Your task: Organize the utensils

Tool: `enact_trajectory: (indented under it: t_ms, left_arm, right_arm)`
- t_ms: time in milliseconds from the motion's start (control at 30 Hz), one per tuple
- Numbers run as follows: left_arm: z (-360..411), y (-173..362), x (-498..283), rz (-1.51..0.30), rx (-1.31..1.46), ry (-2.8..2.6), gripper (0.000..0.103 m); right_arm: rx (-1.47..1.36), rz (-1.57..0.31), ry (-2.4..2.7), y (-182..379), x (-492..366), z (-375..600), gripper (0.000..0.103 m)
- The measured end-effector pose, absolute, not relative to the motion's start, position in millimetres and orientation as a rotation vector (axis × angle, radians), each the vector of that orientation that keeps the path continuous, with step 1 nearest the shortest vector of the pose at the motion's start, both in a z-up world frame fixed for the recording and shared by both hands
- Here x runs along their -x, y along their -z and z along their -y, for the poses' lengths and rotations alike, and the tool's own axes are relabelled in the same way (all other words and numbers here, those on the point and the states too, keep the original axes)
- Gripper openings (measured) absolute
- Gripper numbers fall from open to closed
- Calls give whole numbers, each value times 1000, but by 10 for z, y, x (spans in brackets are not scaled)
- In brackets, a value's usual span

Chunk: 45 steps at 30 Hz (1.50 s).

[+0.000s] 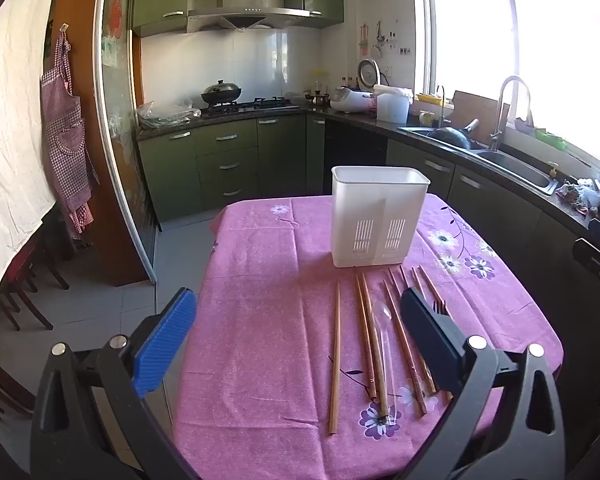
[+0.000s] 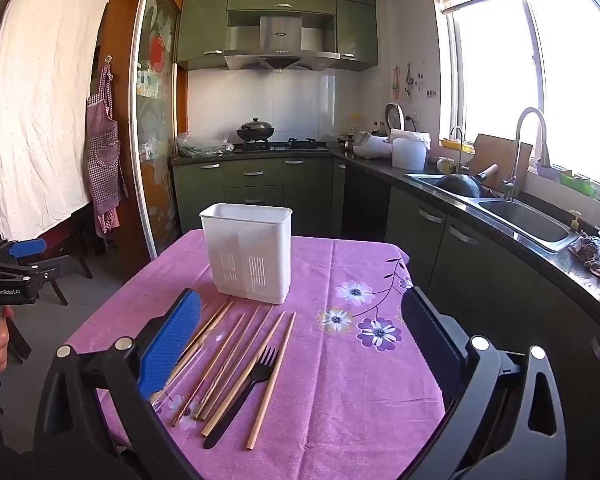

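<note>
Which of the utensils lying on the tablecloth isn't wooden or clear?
The black plastic fork. It lies among the wooden chopsticks in front of the white holder, tines pointing toward the holder; the only dark piece in the row.

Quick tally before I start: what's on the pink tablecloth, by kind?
Wooden chopsticks: 8 (approximate; some overlap or sit behind a gripper finger)
Black fork: 1
Clear spoon: 1
White utensil holder: 1
Total: 11
</note>
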<state>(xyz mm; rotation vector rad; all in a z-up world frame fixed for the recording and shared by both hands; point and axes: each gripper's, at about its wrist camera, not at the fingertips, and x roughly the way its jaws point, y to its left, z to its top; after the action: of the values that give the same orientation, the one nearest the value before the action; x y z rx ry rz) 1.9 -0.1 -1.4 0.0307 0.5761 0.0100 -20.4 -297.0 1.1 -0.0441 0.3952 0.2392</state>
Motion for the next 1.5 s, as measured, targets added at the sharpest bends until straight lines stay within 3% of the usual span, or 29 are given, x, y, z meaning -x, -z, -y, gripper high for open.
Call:
enact_trajectory:
  t_ms: [1500]
  left_arm:
    - [-22, 100, -31, -586, -30, -5, 97]
  right_arm:
    - [55, -416, -243, 93, 110, 2893, 99]
